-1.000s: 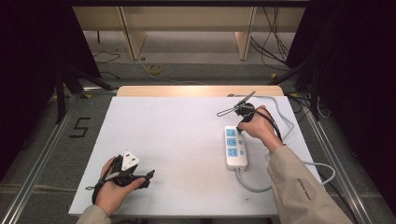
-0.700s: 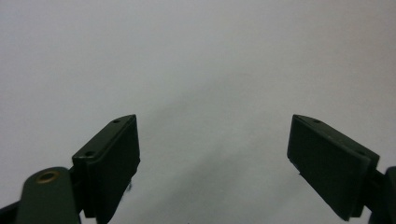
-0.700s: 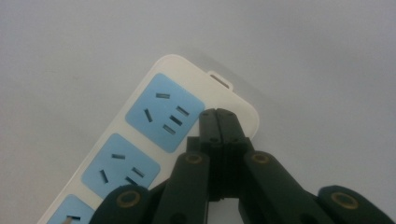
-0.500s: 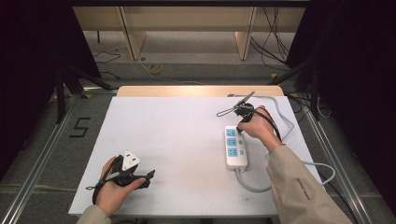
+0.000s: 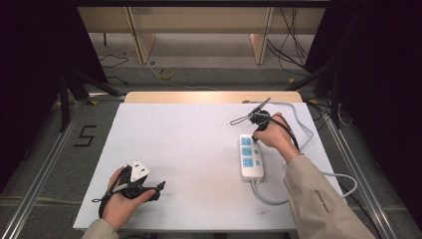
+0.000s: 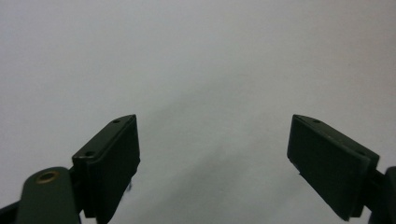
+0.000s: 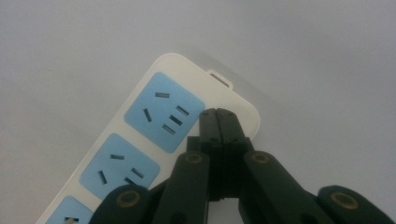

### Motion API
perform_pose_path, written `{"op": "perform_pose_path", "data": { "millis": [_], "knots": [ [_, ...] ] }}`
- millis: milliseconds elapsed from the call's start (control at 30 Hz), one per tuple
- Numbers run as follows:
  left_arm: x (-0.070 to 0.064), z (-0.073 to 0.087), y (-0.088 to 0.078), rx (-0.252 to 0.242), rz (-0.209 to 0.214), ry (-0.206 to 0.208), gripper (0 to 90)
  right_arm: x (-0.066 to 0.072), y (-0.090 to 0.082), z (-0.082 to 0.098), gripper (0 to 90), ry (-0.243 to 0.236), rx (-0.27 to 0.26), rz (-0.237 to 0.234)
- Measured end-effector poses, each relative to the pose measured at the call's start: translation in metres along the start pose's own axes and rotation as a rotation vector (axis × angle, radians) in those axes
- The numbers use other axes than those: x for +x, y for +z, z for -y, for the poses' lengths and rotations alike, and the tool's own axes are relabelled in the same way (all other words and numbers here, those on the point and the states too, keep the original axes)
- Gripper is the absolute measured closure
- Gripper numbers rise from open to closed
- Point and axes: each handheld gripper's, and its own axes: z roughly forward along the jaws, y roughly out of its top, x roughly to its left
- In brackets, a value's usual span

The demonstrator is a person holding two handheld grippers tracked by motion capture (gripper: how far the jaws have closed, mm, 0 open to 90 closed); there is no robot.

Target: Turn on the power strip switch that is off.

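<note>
Right gripper jaws pressed together, tips over the power strip end, centre-right of high view. Likely pressing its switch: push straight down, don't skid. Left gripper spread, idle lower left.

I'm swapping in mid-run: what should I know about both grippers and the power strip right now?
Left gripper: jaws open, holding nothing, low over the white table at its near left.
Right gripper: jaws shut, holding nothing, tips over the far end of the power strip, beside its top socket.
Strip lies flat at the table's right, sockets free, cable trailing off the near edge.
Done: nothing visible. Left: whatever the strip's far end needs, perhaps its switch.
</note>
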Motion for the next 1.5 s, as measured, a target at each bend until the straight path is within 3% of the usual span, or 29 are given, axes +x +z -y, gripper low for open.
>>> {"op": "perform_pose_path", "data": {
  "millis": [1500],
  "knots": [
    [-0.001,-0.0012,0.0006,0.001,0.0,0.006,16.9,0.0,0.001,-0.0006,90.0,0.006,0.015,0.001]
  ]
}}
